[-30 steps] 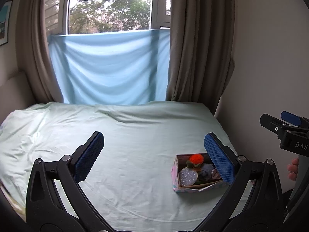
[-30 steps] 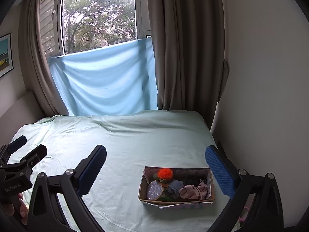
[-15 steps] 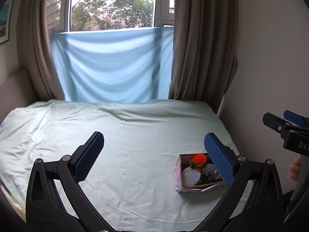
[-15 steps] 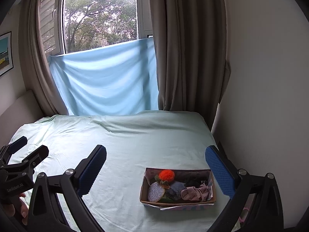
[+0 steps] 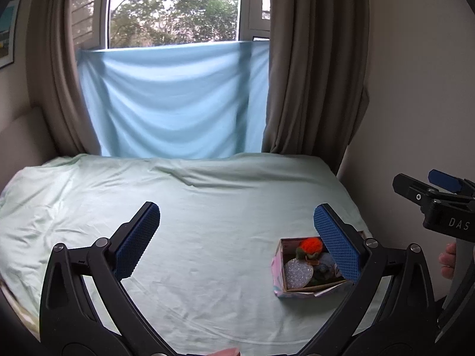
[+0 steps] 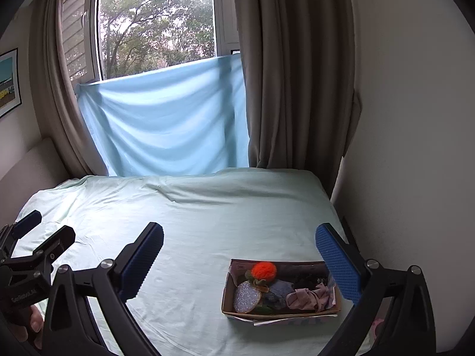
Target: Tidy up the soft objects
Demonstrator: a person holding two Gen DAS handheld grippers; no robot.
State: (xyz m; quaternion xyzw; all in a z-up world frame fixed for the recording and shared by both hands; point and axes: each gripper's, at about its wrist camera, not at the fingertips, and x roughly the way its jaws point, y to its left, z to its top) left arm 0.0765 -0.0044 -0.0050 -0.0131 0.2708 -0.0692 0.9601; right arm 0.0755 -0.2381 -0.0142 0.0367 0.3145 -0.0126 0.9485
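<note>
A small cardboard box [image 6: 282,314] [image 5: 277,270] sits on the pale green bed near its right edge. Inside lie an orange pompom [image 6: 263,270] [image 5: 310,244], a glittery round pad [image 6: 247,297] [image 5: 297,272], a blue knitted piece [image 6: 279,292] and a crumpled pink cloth [image 6: 310,296]. My left gripper [image 5: 237,240] hovers open above the sheet, its right finger covering part of the box. My right gripper [image 6: 240,262] is also open, held back from the box, with nothing between its fingers.
The bed sheet [image 6: 193,222] spreads wide to the left and toward the window. A light blue cloth [image 6: 166,124] hangs over the sill between brown curtains [image 6: 297,89]. A wall [image 6: 415,148] runs close along the bed's right side.
Both views have drifted slightly; the box appears a little lower and further right in each. Both grippers stay open and nothing in the box has moved.
</note>
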